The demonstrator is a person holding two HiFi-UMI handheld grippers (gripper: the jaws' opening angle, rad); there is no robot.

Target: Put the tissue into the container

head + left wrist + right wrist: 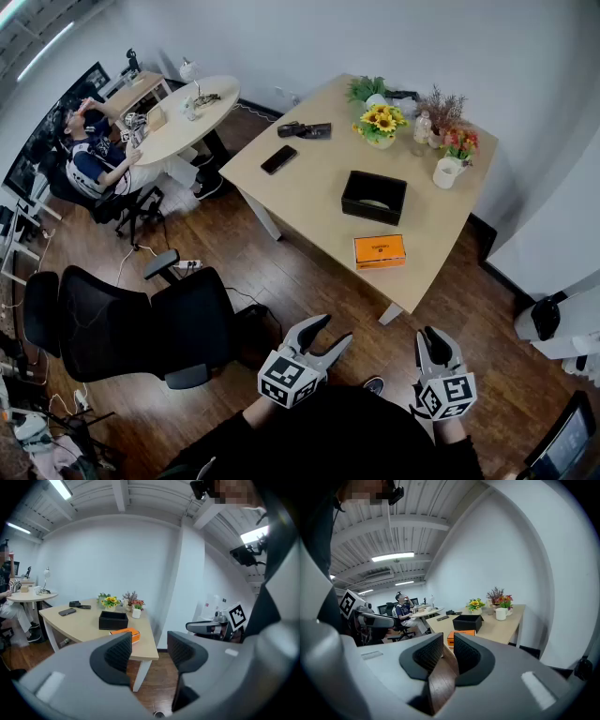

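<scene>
Resting on far pale wooden table (309, 187): black rectangular open-top container (374, 197); nearer, orange rectangular box (380, 250), print unreadable. Left gripper (335, 330) ribbed jaws wide apart, empty; right gripper (431, 335) narrowly parted, empty.

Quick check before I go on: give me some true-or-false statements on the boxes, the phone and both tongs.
1. The orange box lies on the table, outside the black container. True.
2. The left tongs grip the orange box. False: they stand open and empty, away from the table.
3. The phone lies inside the black container. False: it lies on the bare tabletop, apart from it.
4. The right tongs are short of the table and hold nothing. True.
</scene>
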